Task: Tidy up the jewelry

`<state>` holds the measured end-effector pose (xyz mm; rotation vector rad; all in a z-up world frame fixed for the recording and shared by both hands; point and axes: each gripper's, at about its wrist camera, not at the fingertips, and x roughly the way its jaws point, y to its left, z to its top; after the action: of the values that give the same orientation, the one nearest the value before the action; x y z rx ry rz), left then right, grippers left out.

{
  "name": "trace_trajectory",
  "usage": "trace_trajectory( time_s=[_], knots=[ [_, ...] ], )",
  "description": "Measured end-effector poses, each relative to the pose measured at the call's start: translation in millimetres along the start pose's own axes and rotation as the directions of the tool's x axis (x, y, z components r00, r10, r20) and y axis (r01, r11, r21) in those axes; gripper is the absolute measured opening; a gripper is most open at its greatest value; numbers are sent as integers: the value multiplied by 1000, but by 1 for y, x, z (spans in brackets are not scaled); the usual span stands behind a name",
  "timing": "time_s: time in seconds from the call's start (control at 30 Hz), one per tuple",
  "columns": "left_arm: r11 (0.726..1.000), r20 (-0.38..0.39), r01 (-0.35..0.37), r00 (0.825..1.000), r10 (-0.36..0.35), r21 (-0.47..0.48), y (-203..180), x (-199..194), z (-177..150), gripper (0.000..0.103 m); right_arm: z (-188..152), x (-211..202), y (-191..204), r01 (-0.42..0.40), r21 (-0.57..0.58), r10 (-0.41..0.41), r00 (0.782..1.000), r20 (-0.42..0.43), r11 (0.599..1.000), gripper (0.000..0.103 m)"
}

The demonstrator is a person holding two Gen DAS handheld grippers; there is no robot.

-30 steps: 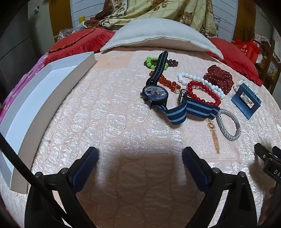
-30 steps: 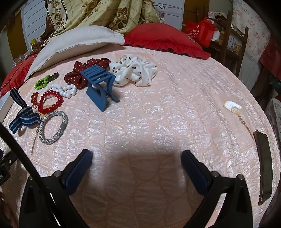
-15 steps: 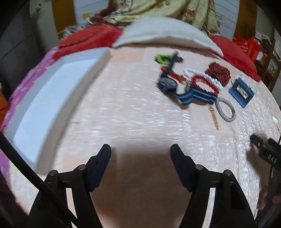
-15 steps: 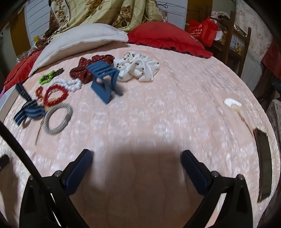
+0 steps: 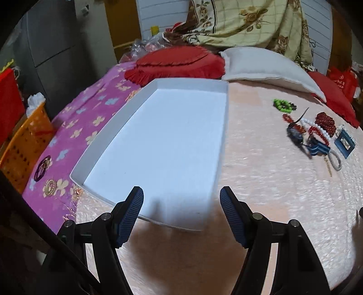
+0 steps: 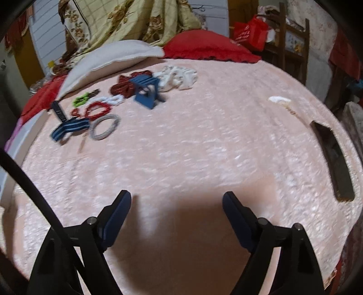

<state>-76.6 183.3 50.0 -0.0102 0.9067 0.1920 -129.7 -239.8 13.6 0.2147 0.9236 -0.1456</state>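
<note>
Hovering over the near end of a white tray, the left gripper has its jaws spread apart and nothing between them. Tray: shallow, rectangular, bare inside, lying on the left part of the bed, its long side running from near to far.

Right gripper: jaws likewise apart, nothing held, above the bare pink quilted bedspread.

Jewelry, clustered on the bed to the right of the tray and far left in the right wrist view:
- watch with a blue striped strap;
- grey braided bracelet, just right of the strap;
- red bead bracelet;
- white bead bracelet;
- green bead bracelet, farthest of the group;
- blue hair claw, standing upright;
- dark red spotted scrunchie behind the claw;
- white spotted scrunchie, to the right of the claw.

Apart from the cluster, on the right side of the bed: a small white pendant piece, blurred; a long dark flat object near the edge, kind unclear.

Far end of the bed: white pillow, red cushions, floral blanket.
</note>
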Motion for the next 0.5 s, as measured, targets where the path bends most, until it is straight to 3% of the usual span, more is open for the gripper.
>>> trace_trajectory(
  time_s=[0.13,0.2,0.23,0.3,0.5],
  knots=[
    [998,-40,51,998,-50,33,-3,9,-6,39,-4,-7,14,-33,-16,33,999,4,999,87],
    [996,-104,66,993,-60,54,-10,19,-9,17,-5,-9,22,-32,-33,33,999,12,999,87],
    [996,-105,37,994,-29,77,-15,20,-11,18,-6,-10,25,-34,-37,34,999,13,999,87],
    [995,-107,10,994,1,101,-24,18,-13,7,-7,-10,28,-47,-42,48,999,10,998,87],
    [997,-158,64,986,-58,34,-34,10,-17,5,-13,-11,34,-59,-68,59,998,3,996,87]
  ],
)
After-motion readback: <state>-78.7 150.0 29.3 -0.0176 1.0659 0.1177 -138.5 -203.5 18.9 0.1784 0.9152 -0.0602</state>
